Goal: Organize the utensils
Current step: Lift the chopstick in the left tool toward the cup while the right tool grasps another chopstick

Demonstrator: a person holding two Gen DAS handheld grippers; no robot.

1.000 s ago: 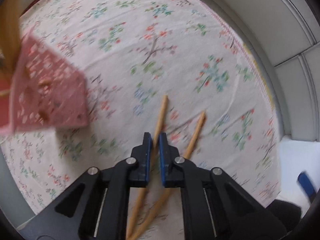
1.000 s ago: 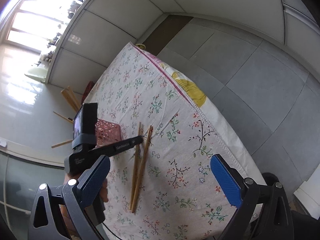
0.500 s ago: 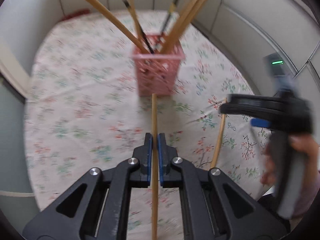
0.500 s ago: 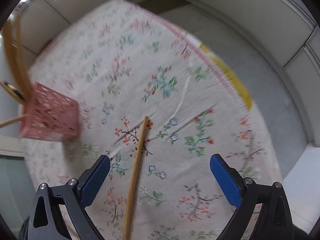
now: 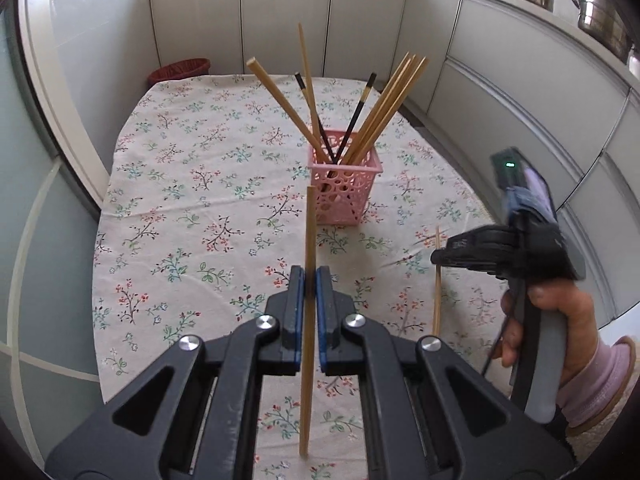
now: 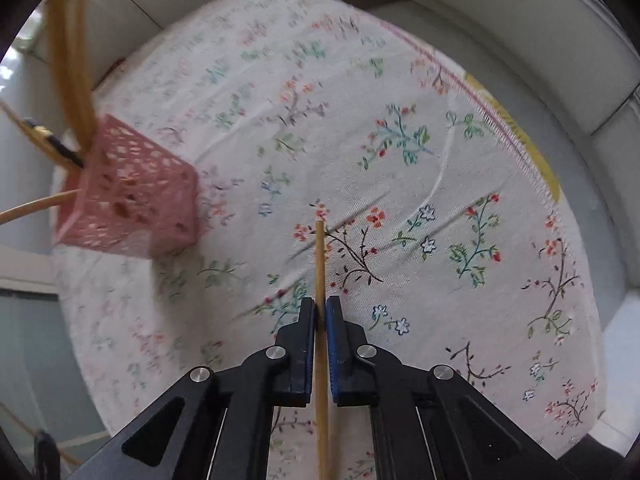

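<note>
Several chopsticks (image 5: 384,112) – wooden, two black – fan from pink basket (image 5: 346,188).

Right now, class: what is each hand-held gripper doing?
Left hand-held gripper: shut on a wooden chopstick.
Right hand-held gripper: shut on another wooden chopstick.

You will find no text that reads clearly here. The right hand-held gripper (image 5: 436,257) carries small pale lettering on its black arm, too blurred to make out, and nothing else bears writing.
</note>
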